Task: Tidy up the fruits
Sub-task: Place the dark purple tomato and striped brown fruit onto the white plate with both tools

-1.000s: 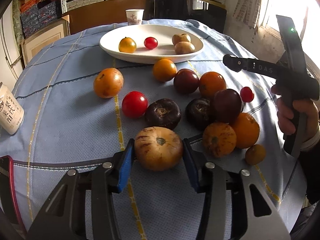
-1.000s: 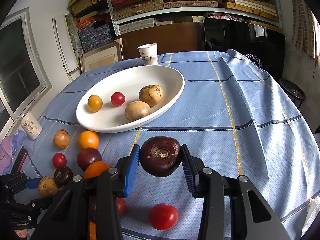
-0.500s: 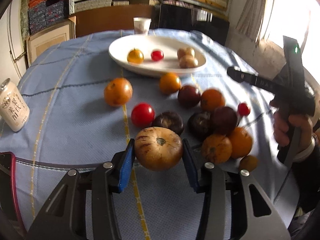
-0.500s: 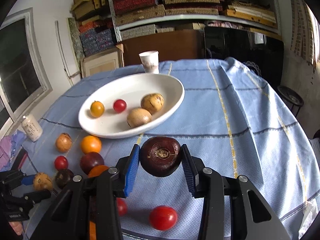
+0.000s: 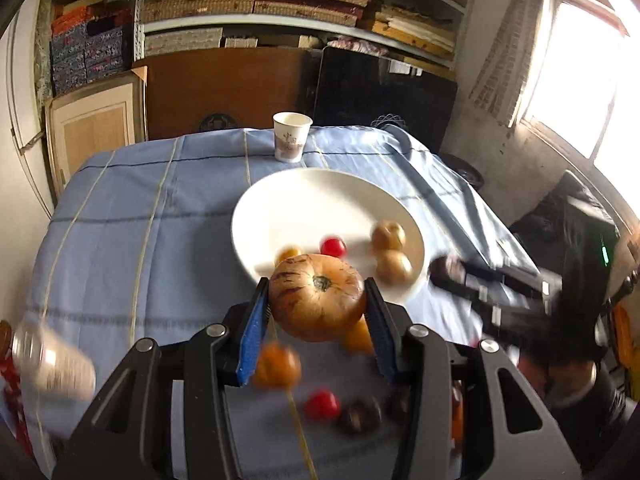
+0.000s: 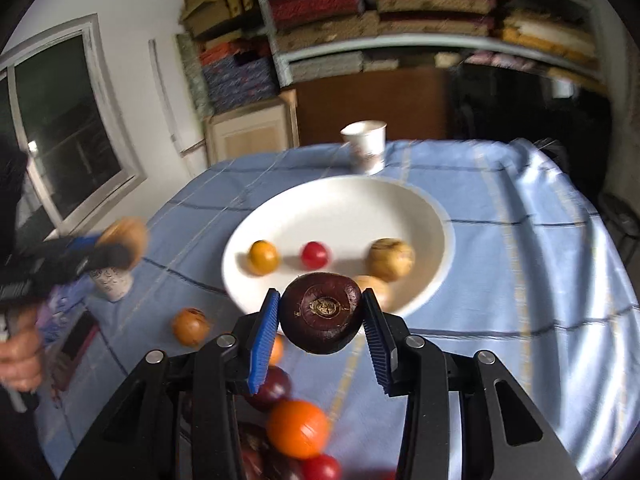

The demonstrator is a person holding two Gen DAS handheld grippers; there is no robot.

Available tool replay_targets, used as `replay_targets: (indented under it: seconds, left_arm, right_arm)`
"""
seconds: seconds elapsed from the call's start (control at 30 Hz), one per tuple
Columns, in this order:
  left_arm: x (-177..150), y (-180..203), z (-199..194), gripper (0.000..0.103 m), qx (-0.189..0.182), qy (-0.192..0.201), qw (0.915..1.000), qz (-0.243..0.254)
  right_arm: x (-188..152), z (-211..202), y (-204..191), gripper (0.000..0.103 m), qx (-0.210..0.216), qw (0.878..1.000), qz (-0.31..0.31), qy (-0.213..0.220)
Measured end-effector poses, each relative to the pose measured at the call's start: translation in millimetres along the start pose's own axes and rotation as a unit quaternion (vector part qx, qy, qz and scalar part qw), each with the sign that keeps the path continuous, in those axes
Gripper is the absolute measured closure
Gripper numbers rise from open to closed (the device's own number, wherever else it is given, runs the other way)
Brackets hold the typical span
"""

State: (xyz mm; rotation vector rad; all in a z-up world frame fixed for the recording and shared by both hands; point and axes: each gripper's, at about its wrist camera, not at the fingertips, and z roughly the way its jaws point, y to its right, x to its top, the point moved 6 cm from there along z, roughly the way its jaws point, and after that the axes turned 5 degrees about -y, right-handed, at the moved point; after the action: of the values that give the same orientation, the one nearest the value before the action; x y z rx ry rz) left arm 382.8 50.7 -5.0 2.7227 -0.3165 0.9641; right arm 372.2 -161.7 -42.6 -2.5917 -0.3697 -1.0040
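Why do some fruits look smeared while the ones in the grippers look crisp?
Left wrist view: the tan striped fruit in the left gripper is sharp, the loose fruit below streaks with motion blur, and the window glares white. Right wrist view: the dark purple fruit in the right gripper is crisp; the shelves are soft.

We see a table (image 6: 520,264) draped in a blue cloth with yellow and dark stripes. On it rests a white plate (image 6: 436,224), and beyond that an upright paper cup (image 6: 366,151). Near our side lie loose fruits: an orange one (image 6: 297,428), a red tomato (image 5: 321,405), dark purple ones (image 6: 272,386). A printed can (image 6: 112,282) stands left.
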Motion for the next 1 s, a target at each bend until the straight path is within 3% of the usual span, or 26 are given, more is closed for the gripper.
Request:
replay_targets:
  seconds: [0.23, 0.4, 0.53, 0.6, 0.63, 0.67, 0.77, 0.83, 1.0]
  left_arm:
    - [56, -28, 103, 0.058, 0.025, -0.073, 0.9966, -0.029]
    - [57, -34, 150, 0.058, 0.031, -0.11, 0.9927, -0.038]
    - [57, -34, 162, 0.057, 0.029, -0.117, 0.9921, -0.036]
    - [59, -35, 159, 0.037, 0.035, -0.116, 0.9919, -0.038]
    - [62, -35, 150, 0.024, 0.043, -0.101, 0.9932, -0.039]
    - [63, -33, 141, 0.023, 0.048, -0.087, 0.9944, -0.036]
    - [66, -21, 99, 0.021, 0.044, -0.045, 0.9979, -0.011]
    - [61, -14, 73, 0.01, 0.057, -0.021, 0.9982, -0.002]
    - [9, 13, 11, 0.005, 0.073, 0.042, 0.9962, 0.022]
  right_arm:
    - [8, 52, -9, 0.061, -0.006, 0.999, -0.01, -0.051]
    - [7, 69, -8, 0.061, -0.005, 0.998, -0.009, -0.067]
    - [7, 72, -8, 0.06, -0.007, 0.997, -0.017, -0.07]
    - [9, 70, -7, 0.057, -0.004, 0.998, -0.015, -0.066]
    - [10, 66, -8, 0.046, 0.003, 0.998, -0.013, -0.063]
    - [12, 59, -7, 0.038, 0.007, 0.998, -0.008, -0.057]
    - [17, 27, -7, 0.036, 0.007, 1.0, -0.014, -0.02]
    - [15, 1, -1, 0.033, -0.003, 1.0, -0.015, 0.01]
    - [-10, -36, 29, 0.028, -0.026, 0.998, 0.025, 0.051]
